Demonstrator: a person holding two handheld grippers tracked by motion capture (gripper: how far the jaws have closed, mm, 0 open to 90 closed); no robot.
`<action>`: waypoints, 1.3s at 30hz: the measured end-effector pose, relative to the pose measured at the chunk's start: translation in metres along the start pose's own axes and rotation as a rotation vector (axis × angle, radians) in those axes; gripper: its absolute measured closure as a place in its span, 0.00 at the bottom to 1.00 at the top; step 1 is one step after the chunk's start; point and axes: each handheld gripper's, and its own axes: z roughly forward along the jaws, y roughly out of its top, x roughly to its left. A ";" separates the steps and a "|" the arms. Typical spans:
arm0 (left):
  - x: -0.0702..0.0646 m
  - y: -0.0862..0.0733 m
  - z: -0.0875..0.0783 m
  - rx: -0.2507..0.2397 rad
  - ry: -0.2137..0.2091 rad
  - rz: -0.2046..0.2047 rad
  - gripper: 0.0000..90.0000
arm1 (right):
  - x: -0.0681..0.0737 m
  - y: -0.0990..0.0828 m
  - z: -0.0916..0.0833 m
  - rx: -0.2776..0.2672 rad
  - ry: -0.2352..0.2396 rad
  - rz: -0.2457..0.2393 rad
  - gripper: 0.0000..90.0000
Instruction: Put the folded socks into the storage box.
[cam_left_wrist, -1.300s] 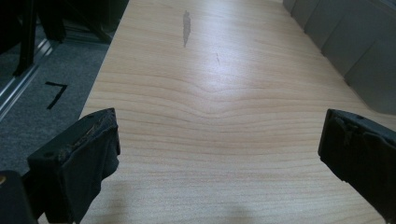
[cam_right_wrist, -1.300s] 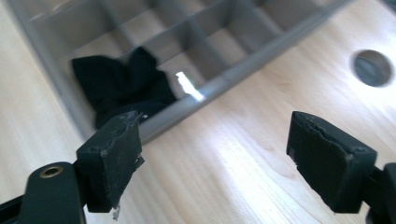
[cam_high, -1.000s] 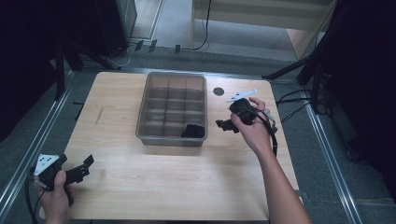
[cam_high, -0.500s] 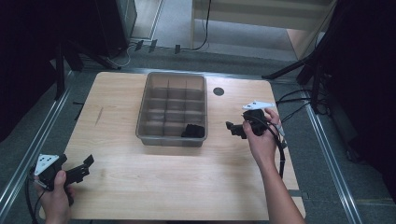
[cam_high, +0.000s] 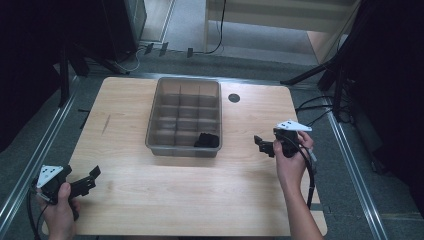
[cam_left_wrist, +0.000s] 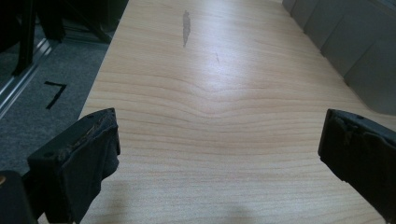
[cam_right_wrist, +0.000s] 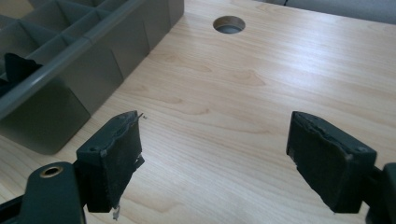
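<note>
Nearest, the left gripper (cam_high: 87, 181) hangs over the table's (cam_high: 200, 200) front left corner, jaws spread wide and empty. Further in, the right gripper (cam_high: 263, 145) is likewise wide open and empty, right of the compartment tray (cam_high: 165, 107), whose front right cell holds a black object (cam_high: 207, 140).

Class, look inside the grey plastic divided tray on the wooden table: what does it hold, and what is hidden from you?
The grey plastic divided tray holds one crumpled black item in its near right compartment. The other compartments look empty. Whatever lies beneath the black item is covered.
</note>
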 end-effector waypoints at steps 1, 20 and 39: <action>0.000 0.000 0.000 0.000 0.000 0.001 0.00 | -0.002 -0.003 -0.001 -0.001 -0.006 0.007 0.20; 0.000 0.000 0.000 0.000 0.002 0.002 0.00 | -0.030 -0.067 -0.035 -0.053 -0.112 0.118 0.19; -0.001 0.000 0.000 0.003 0.005 0.012 0.00 | -0.029 -0.137 -0.073 -0.072 -0.157 0.178 0.20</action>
